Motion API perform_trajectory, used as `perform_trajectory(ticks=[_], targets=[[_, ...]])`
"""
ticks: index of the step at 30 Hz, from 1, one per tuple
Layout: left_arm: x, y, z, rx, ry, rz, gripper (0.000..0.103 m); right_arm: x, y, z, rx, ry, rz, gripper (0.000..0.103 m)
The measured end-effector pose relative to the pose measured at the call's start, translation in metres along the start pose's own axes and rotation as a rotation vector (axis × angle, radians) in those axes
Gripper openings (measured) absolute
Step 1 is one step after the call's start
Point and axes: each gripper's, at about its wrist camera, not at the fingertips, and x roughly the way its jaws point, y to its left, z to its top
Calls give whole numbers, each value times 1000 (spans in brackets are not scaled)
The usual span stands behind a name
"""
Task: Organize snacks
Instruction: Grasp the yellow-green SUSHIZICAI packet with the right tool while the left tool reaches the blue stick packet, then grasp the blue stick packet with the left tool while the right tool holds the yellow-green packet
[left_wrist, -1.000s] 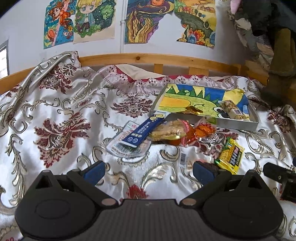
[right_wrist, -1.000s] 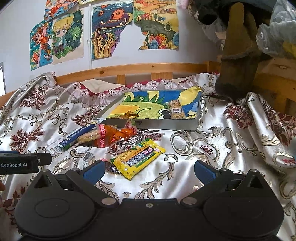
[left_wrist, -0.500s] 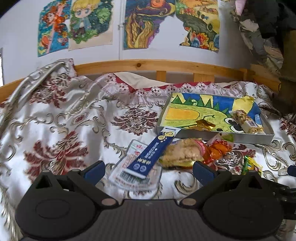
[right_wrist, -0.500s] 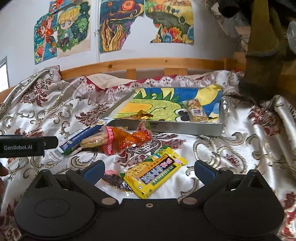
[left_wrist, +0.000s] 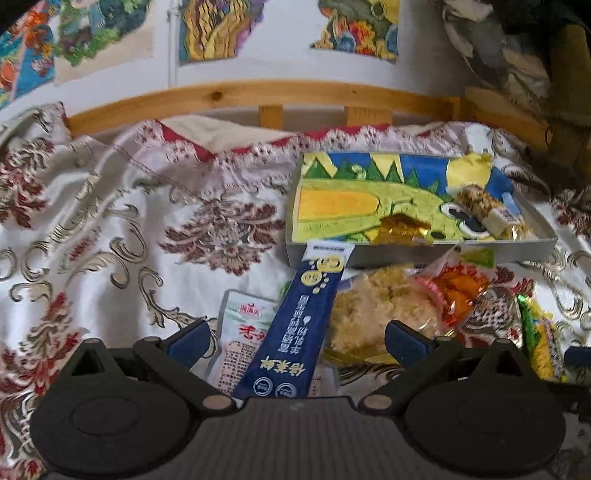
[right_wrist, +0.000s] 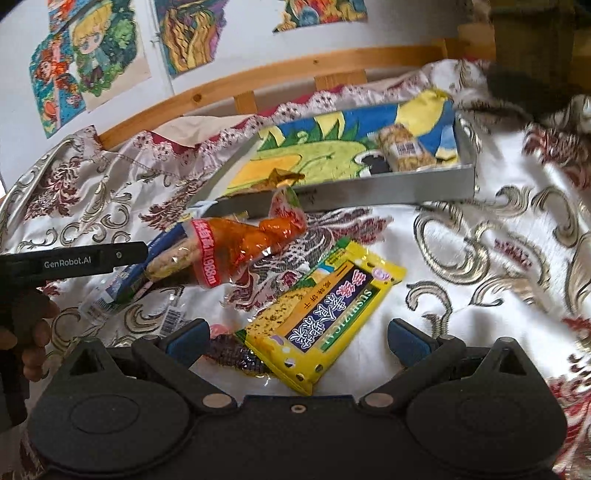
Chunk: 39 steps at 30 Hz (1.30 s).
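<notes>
Left gripper (left_wrist: 295, 341) jaws stand wide apart, nothing between the pads; the navy stick sachet (left_wrist: 295, 328) lies in the gap, on top of a white flat pouch (left_wrist: 240, 332), its far end leaning on the front wall of the tray (left_wrist: 480, 251); beside it, a clear bag of pale crumbly snack (left_wrist: 380, 314) with an orange end.

Right gripper (right_wrist: 297, 338) jaws likewise spread and empty; the yellow snack packet (right_wrist: 325, 314) lies flat on the satin bedspread (right_wrist: 480, 258) between the fingers, one corner over a dark wrapper (right_wrist: 229, 352); tray is well beyond, already holding a grain bar (right_wrist: 404, 151) and a gold-foil sweet (right_wrist: 280, 177).

Handling, as judgement: all packets look light, thin and limp; film surfaces glossy, likely slippery against the pads; contents of the crumbly bag and grain bar probably break under a hard squeeze. Navy sachet: narrow and somewhat stiff along its length; take it across the width near the middle, where it stands proud of the pouch below, to avoid lifting both. Yellow packet: flat on soft cloth, hard to get under; pinch a long edge or the sealed end seam, not the filled centre. Cloth may bunch into the jaws.
</notes>
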Motion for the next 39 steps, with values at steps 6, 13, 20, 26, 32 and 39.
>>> perform_trajectory(ticks=[6,13,20,26,32,39], targets=[[12,15,0,-57,41,-74,98,13,-6,3,67,-12,21,101],[17,26,1,-88,64,-130,66,12,-8,1,66,-51,4,86],[19,22,2,-102,117,-128,47,11,-6,-2,39,-51,-13,73],[7,12,6,-114,139,-113,42,6,-4,-2,35,-29,-27,63],[-10,-10,2,-92,169,-81,42,-1,4,-3,-13,5,-28,61],[-33,-22,-8,-147,189,-90,42,-15,6,-9,-46,30,-34,57]])
